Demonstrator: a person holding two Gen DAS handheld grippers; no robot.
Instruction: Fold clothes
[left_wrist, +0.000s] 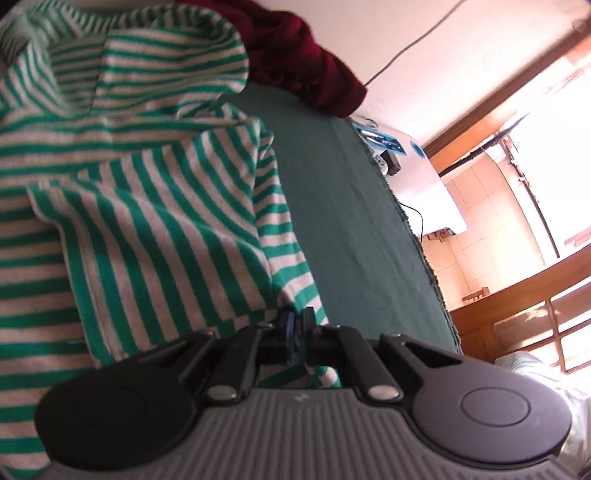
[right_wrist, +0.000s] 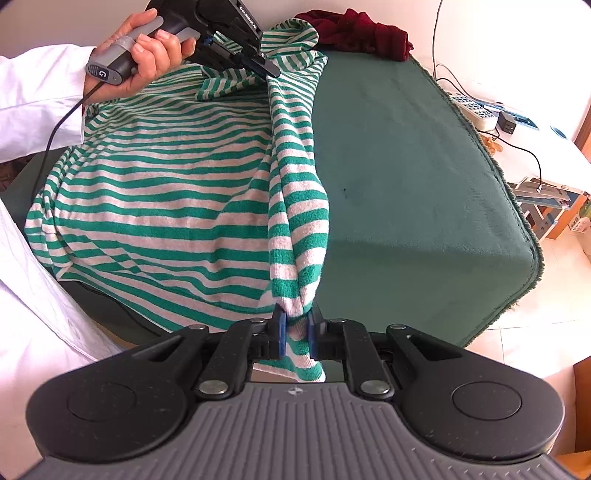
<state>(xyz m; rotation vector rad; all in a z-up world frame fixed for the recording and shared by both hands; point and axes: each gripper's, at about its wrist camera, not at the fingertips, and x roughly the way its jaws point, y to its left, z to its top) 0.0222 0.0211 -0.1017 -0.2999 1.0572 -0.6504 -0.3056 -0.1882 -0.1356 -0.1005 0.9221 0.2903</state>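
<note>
Both tongs, left (left_wrist: 297, 325) and right (right_wrist: 295, 328), seemingly pinch the striped shirt (right_wrist: 177, 192).

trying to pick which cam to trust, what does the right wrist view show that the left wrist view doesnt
Only the right wrist view shows the person's hand holding the left gripper, the white sleeve, the shirt's full spread, and the right gripper shut on a bunched sleeve.

Only the left wrist view shows the window frame and the left gripper's jaws close up, shut on the shirt's edge.

Both show the striped shirt, green table cover and dark red garment.
</note>
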